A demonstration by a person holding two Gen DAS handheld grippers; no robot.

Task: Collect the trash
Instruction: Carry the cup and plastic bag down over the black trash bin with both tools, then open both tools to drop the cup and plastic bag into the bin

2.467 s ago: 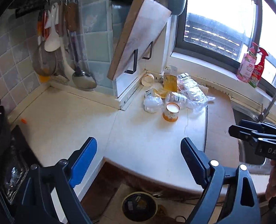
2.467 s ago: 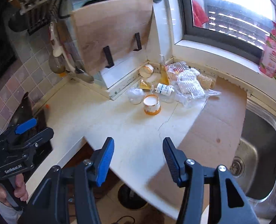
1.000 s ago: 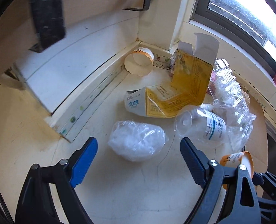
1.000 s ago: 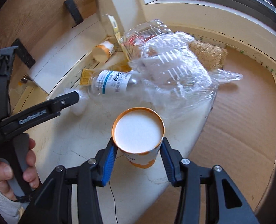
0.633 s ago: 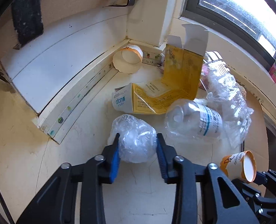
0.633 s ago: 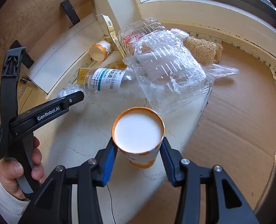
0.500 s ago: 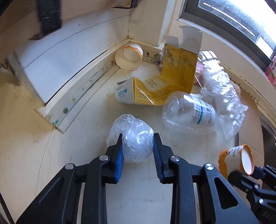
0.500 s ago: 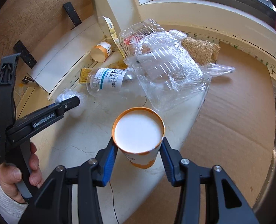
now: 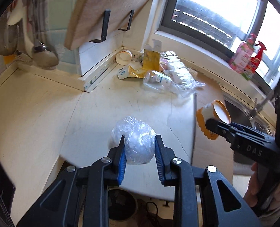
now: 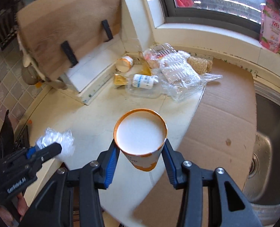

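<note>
Two grippers: both loaded, lifted above the surface [image 9: 35, 113]
Left gripper [image 9: 140, 152]: fingers clamped on crumpled plastic wad [image 9: 138, 141], near edge
Right gripper [image 10: 140, 155]: fingers squeezing orange paper cup [image 10: 140, 138]
Far corner: bottle [image 10: 143, 83], yellow carton [image 9: 151, 57], plastic wrap [image 10: 179, 73]

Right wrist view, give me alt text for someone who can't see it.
The right tongs hold an orange paper cup above a cream counter. The left tongs grip crumpled plastic wrap. Bottles and wrappers remain in the corner.
</note>
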